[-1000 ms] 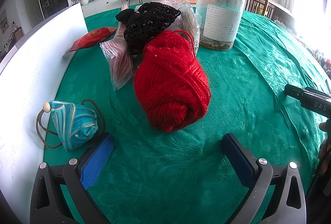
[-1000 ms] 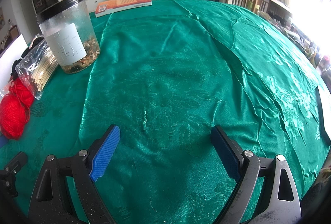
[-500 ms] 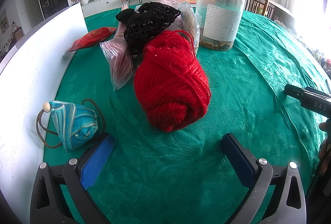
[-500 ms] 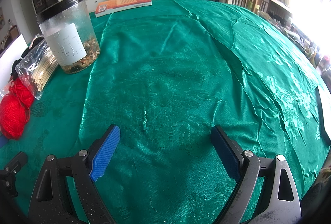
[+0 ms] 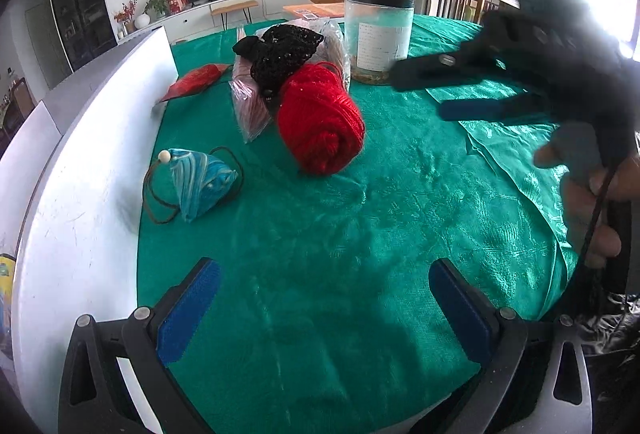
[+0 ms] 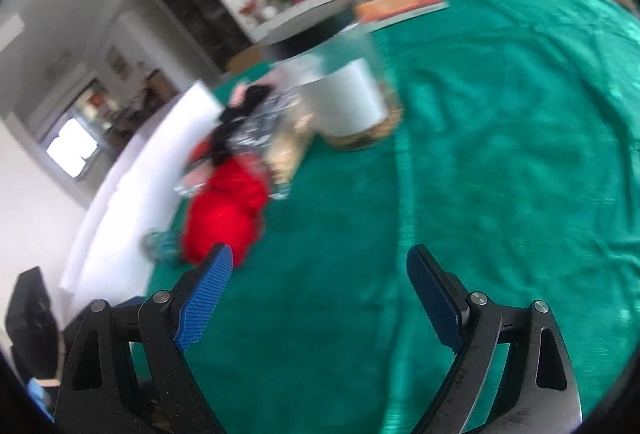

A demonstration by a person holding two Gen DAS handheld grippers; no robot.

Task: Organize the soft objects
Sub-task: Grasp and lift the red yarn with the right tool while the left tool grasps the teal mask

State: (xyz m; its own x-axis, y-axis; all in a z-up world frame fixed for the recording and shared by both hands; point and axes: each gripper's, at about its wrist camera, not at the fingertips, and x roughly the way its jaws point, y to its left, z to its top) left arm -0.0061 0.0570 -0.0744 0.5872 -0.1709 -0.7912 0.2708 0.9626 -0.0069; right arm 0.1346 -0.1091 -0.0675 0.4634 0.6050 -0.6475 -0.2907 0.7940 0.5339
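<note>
A green tablecloth (image 5: 400, 193) covers the round table, with a white board (image 5: 92, 169) standing along its left edge. Toward the far side stands a clear plastic jar (image 5: 378, 35) with a black lid and a white label; a shallow layer of brownish dried contents lies at its bottom, the rest looking empty. Just left of the jar, a clear plastic bag (image 5: 250, 105) holds pinkish material, and a black knitted piece (image 5: 284, 51) rests on top of it. The red yarn ball (image 5: 320, 125) lies on the cloth, touching the front of that bag pile. Nearer the board, apart from the yarn, sits a small blue striped pouch (image 5: 202, 183) with a brown cord and a white bead. A flat red packet (image 5: 196, 79) lies beside the board farther back.

The left gripper (image 5: 324, 298) hovers above bare cloth, jaws spread wide, holding nothing. The right gripper (image 6: 320, 290), blurred, is likewise spread wide and unloaded, held above the cloth right of the yarn.
</note>
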